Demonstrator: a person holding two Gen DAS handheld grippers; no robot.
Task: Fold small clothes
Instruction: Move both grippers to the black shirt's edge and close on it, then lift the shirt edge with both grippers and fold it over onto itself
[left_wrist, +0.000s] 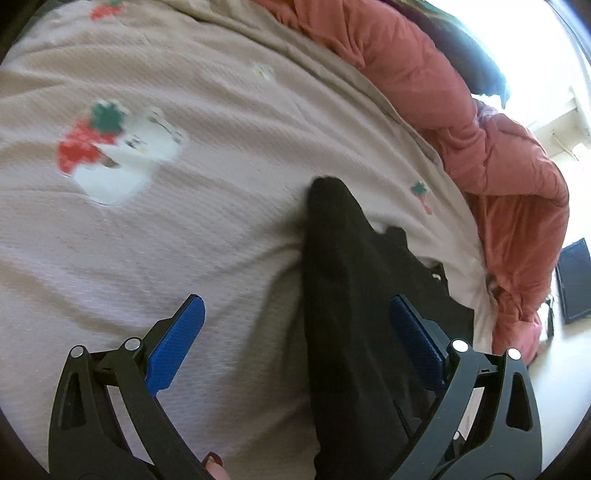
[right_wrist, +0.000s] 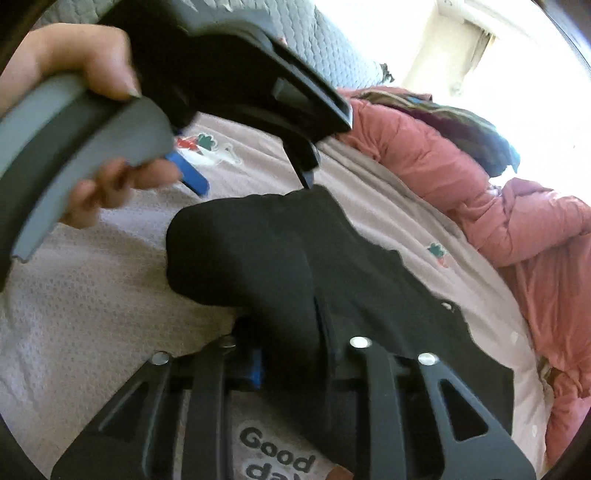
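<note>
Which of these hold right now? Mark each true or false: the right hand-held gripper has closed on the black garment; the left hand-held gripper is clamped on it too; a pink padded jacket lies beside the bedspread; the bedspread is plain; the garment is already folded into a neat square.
1. The right hand-held gripper is closed on the black garment. True.
2. The left hand-held gripper is clamped on it too. False: its jaws stand open, pads apart.
3. A pink padded jacket lies beside the bedspread. True.
4. The bedspread is plain. False: it carries strawberry prints.
5. The garment is folded into a neat square. False: it lies long and rumpled.
</note>
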